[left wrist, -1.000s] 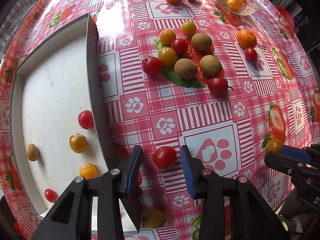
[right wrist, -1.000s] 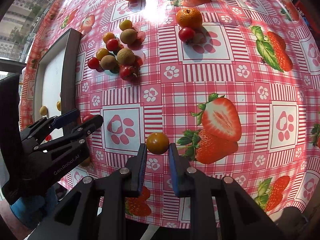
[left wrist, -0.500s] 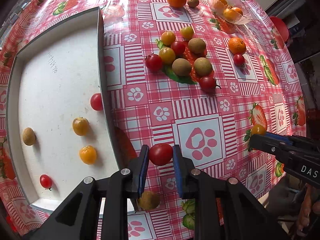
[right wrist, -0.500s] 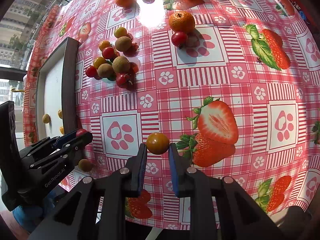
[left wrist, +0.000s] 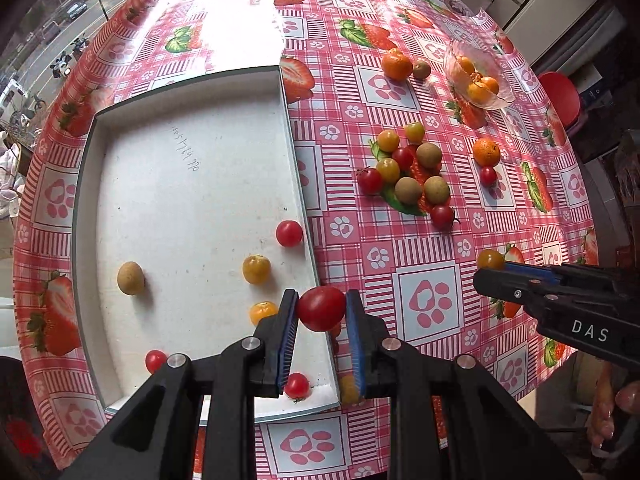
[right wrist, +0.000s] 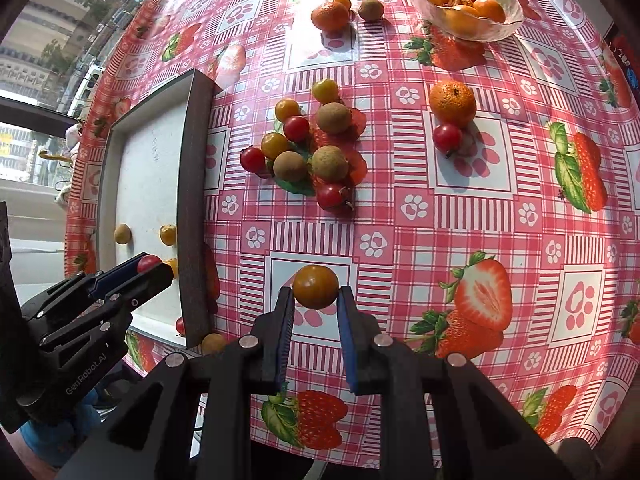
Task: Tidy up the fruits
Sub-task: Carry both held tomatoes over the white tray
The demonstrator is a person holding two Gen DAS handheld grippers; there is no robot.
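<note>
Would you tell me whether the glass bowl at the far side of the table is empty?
No, the glass bowl holds several small orange fruits, plainly visible through its clear wall in the right wrist view.

Left gripper (left wrist: 322, 308) and right gripper (right wrist: 315, 294) point steeply down, both clamped on fruit

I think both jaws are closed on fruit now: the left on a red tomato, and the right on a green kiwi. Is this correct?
Not quite. The right gripper holds a yellow-orange tomato, not a green kiwi, as the right wrist view shows. The left gripper does hold a red tomato.
</note>
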